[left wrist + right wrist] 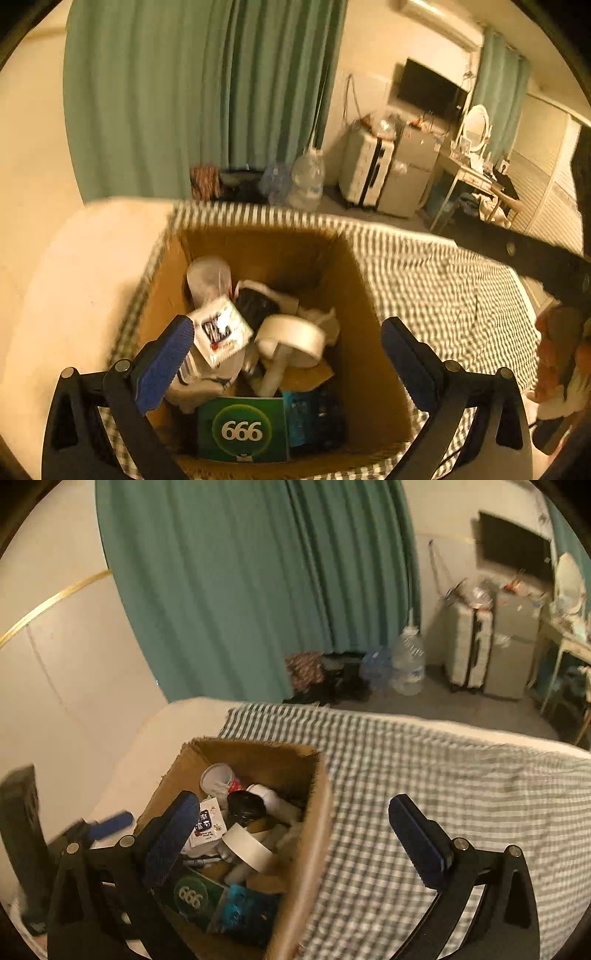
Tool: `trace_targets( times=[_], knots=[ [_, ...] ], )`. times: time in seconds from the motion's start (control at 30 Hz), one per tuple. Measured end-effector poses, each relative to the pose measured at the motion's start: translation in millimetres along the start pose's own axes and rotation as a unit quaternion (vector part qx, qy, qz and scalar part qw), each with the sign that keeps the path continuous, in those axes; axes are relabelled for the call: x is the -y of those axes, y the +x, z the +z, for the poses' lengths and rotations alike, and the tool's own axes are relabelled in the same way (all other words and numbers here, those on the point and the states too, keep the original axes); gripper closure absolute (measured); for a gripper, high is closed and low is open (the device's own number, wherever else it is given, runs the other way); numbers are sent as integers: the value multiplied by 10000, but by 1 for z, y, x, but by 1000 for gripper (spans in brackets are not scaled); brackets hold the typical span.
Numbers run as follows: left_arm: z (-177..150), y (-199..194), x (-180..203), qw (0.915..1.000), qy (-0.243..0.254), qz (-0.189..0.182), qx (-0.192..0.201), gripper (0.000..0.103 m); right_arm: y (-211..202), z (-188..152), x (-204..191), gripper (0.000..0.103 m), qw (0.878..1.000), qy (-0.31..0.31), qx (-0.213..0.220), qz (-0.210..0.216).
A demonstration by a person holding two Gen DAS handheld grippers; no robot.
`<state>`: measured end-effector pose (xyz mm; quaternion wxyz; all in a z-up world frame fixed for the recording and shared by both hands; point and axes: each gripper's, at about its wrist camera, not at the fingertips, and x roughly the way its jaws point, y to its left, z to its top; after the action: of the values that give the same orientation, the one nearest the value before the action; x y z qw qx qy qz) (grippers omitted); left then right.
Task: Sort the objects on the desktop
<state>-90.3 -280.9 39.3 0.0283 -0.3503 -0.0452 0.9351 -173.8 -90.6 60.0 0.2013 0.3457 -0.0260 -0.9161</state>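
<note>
- Cardboard box (365,306): open-topped, standing on a green-and-white checked cloth (436,280); lower centre of the left wrist view, lower left of the right wrist view.
- Box contents, heaped together: green card marked "666" (242,430) against the near wall; blue packet (303,417) just right of it; roll of white tape (295,338) lying tilted on the pile; small white printed packet (221,332) to its left; clear plastic cup (208,277) towards the far wall; dark round-topped item (245,805) near the middle.
- Left gripper (288,345): jaws spread wide above the box opening, nothing between the blue pads; the left pad overlaps the printed packet in the picture, contact not determinable.
- Right gripper (291,830): jaws spread wide, empty; the left finger lies over the box, the right finger over bare cloth.
- Surroundings: teal curtain (240,583) across the top of both views; large water bottle (408,661) on the floor by it; pale suitcase (465,653) and grey cabinet (513,646) at upper right; dark screen (428,90) on the wall.
- Open room: checked cloth right of the box lies bare to its far edge.
- Hard to make out: lower layers of the box are hidden under the heap; motion blur softens the cloth and box rim; dark tall object (22,830) at the left edge of the right wrist view is cut off; a person's hand (561,354) at the right edge of the left wrist view is partly cut off.
</note>
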Motion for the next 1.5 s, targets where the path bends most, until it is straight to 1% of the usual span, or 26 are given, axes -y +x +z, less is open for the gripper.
trace_targets(
  times=[0.07,0.1,0.13,0.2,0.27,0.37,0.4,0.43,0.47,0.5,0.53,0.63,0.67,0.73,0.83,0.9,1.0,1.13,1.2,1.3,1.5],
  knots=[
    [9,-17,12,9996,85,215,174,0,-27,3,5,0,9997,-1,177,-152],
    [10,-29,22,9989,174,319,300,0,-48,1,7,0,9992,-11,322,-238],
    [10,-34,28,9984,230,341,392,0,-64,-2,8,0,9986,-42,417,-313],
    [0,-44,43,9969,361,373,598,0,-82,-10,9,0,9974,-177,474,-522],
    [-19,-42,58,9968,364,441,553,0,-95,-30,15,0,9949,-386,464,-811],
    [-46,-32,73,9967,263,488,584,0,-91,-66,33,0,9934,-302,166,-1098],
    [-57,-25,79,9978,163,450,469,0,-87,-84,41,0,9912,-176,49,-1309],
    [-61,-22,81,9983,119,412,392,0,-86,-94,46,1,9895,-60,-23,-1446],
    [-68,-18,83,9988,57,362,310,0,-83,-106,50,1,9886,15,-77,-1504],
    [-74,-14,85,9992,0,330,238,0,-82,-115,52,1,9894,19,-121,-1447],
    [-79,-11,86,9992,-49,346,173,0,-83,-120,53,1,9893,-6,-145,-1450],
    [-85,-4,86,9990,-102,420,103,0,-86,-127,56,1,9848,-174,123,-1723],
    [-86,-3,87,9990,-91,440,73,0,-83,-127,58,1,9838,-193,119,-1777],
    [-87,-4,87,9991,-11,423,57,0,-79,-125,66,1,9841,-24,30,-1778],
    [-88,-6,86,9989,11,454,121,0,-74,-127,75,1,9861,359,32,-1622],
    [-88,-6,84,9990,-12,435,107,0,-71,-127,74,1,9856,360,-73,-1653],
    [-89,-4,81,9990,-56,446,69,0,-70,-129,68,1,9851,237,-63,-1700],
    [-89,-3,77,9990,-72,450,43,0,-70,-134,68,0,9852,312,-110,-1679],
    [-88,-3,76,9993,-93,359,29,0,-70,-134,68,1,9849,334,-131,-1691],
    [-88,-3,75,9993,-127,354,5,0,-75,-134,71,1,9843,396,-60,-1717],
    [-89,-1,75,9993,-100,360,-44,0,-77,-133,71,0,9848,413,-70,-1686]
  ],
)
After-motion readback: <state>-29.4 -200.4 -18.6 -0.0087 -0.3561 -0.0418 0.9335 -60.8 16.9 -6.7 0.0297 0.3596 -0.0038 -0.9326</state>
